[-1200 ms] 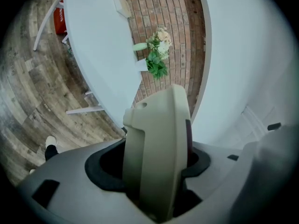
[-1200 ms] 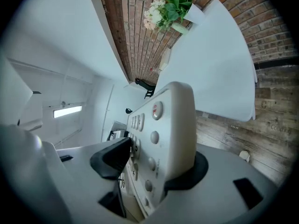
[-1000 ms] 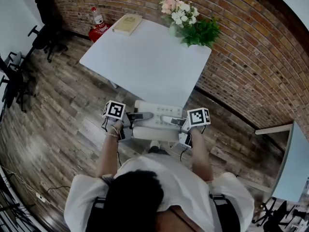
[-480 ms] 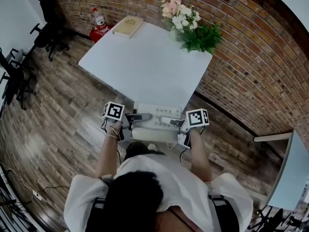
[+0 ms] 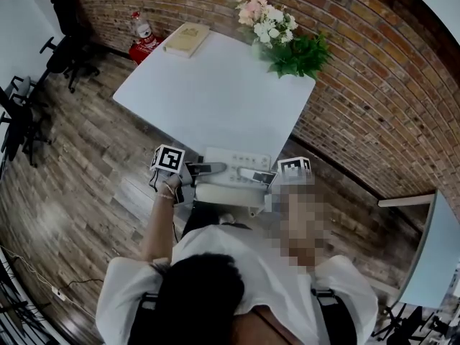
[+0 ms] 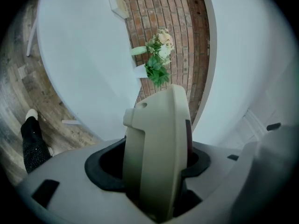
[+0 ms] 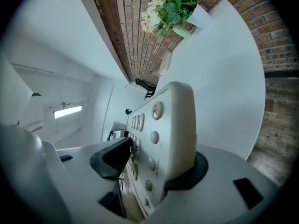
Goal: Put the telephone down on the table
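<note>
A beige push-button telephone hangs in the air between my two grippers, just short of the white table's near edge. My left gripper is shut on the phone's left end, and in the left gripper view that end fills the gap between the left gripper's black pads. On the other end my right gripper is shut, partly under a mosaic patch. In the right gripper view the keypad face is clamped in the right gripper.
On the table's far side stand a vase of flowers and a book. A red object with a bottle sits on the floor by the brick wall. Office chairs stand at the left, and another table is at the right.
Both grippers have carried the telephone a little forward, closer to the table's near edge. The grips look unchanged.
</note>
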The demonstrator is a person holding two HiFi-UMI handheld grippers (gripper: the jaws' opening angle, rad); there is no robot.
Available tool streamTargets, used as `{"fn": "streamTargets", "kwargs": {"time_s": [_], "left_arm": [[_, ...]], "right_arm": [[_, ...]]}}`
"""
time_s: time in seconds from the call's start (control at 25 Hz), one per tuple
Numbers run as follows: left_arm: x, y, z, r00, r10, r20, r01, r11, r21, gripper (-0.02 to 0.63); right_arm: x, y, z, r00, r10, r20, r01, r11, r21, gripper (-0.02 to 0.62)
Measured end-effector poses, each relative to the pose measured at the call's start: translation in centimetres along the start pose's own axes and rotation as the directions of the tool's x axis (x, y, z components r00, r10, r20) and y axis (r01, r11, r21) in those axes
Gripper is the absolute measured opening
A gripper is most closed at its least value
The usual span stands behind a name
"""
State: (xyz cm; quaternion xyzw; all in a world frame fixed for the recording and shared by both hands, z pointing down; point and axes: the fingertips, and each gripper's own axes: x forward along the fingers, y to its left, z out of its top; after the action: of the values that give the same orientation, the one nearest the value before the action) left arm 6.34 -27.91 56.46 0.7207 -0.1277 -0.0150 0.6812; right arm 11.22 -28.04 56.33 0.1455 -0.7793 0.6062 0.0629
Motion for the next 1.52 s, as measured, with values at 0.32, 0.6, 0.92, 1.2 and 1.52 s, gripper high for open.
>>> {"fn": "streamTargets", "kwargs": {"time_s": [0.32, 0.6, 0.92, 1.2, 1.52], "left_arm": [[-1.2, 1.1, 4.2, 1.000, 0.007, -0.025, -0.007, 1.000, 0.005, 0.296], [-2.3, 2.1, 8.6, 0.999, 0.006, -0.052, -0.008, 0.999, -0.034, 0.296], [-2.9, 4.0, 13.3, 0.996, 0.008, -0.088, -0.014, 0.998, -0.068, 0.296], [-3.2, 5.4, 16.0, 0.995, 0.008, -0.095, -0.017, 0.996, -0.086, 0.296], [-3.1, 7.6, 17.9, 0.993, 0.019, -0.118, -0.031, 0.994, -0.103, 0.296]], "right_arm": [[2.7, -0.6, 3.3, 1.000, -0.008, 0.023, 0.008, 1.000, 0.012, 0.258], [5.4, -1.4, 6.9, 0.999, -0.025, 0.041, 0.023, 0.999, 0.044, 0.258], [8.0, -3.1, 10.7, 0.998, -0.045, 0.050, 0.040, 0.995, 0.091, 0.258], [9.9, -4.7, 12.8, 0.998, -0.047, 0.049, 0.041, 0.992, 0.118, 0.258], [11.5, -6.8, 13.7, 0.998, -0.050, 0.040, 0.041, 0.981, 0.192, 0.258]]}}
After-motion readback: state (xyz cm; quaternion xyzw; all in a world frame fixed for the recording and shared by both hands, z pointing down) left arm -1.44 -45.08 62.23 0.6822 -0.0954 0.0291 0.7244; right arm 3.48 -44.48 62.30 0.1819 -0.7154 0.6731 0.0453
